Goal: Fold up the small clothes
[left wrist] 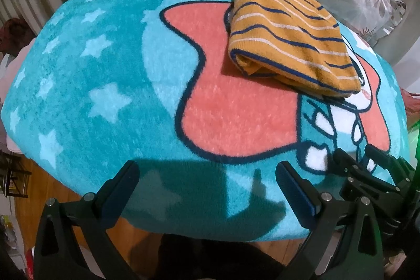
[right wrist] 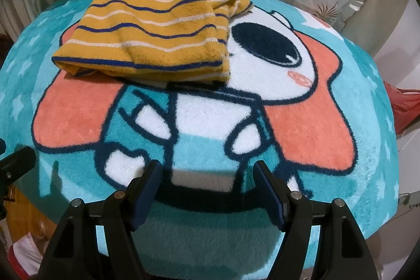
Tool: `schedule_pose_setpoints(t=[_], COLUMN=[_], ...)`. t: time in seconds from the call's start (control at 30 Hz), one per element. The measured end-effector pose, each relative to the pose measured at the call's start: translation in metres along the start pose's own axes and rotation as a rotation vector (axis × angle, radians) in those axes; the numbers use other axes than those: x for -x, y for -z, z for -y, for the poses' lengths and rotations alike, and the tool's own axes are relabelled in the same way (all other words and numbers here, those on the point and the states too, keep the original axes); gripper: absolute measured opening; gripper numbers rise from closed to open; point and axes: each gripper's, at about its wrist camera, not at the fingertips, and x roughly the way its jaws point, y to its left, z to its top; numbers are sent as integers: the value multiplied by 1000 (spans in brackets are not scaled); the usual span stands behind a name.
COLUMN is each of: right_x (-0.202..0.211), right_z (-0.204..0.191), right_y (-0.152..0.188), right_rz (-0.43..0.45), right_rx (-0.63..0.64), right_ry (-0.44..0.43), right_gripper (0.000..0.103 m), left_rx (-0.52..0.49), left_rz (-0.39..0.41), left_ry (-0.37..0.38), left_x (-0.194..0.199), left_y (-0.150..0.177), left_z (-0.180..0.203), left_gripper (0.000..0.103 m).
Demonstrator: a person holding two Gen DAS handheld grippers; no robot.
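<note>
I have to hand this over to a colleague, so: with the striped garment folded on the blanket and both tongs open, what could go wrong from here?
1. The striped garment is a loose fold, with layers gaping at its near edge; regrasping one layer could undo it.
2. The plush blanket could get pinched by the right tongs.
3. The left tongs sit close beside the right; they may collide.

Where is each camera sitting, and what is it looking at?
Left wrist: sits on the left tool, facing forward over the turquoise cartoon fleece blanket toward the folded mustard striped garment; the right tool shows too.
Right wrist: sits on the right tool, facing the same garment and blanket.
Both share the garment, the blanket and open tools.
</note>
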Motion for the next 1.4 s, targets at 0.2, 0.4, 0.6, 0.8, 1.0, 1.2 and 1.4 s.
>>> schedule_pose_setpoints(t=[0.2,0.4,0.6,0.8,1.0,1.2,1.4], right_x=[0,0,-2,-2,-3,-3,-2], right_z=[-2,-4,-2,-1,0,-1,-1], right_y=[0,1,0,0,-1,-1,-1], right_rz=[-1,-8,-9,-8,-9,-9,-9], right_rx=[-1,1,2,0,6,6,3], right_ry=[4,3,3,5,2,1,2], right_gripper=[76,76,77,77,77,77,77], left_rx=[4,1,-1,1,10,13,15], left_rz=[-11,-15,-24,-27,-36,-37,-36], left_ry=[-1,-2,-2,-3,-6,-8,-7], left_x=[-3,-4,-6,-6,-9,-10,-9], left_y=[1,1,2,3,3,4,4], left_z=[-1,0,0,1,0,1,1], left_gripper=[103,103,103,103,103,103,103])
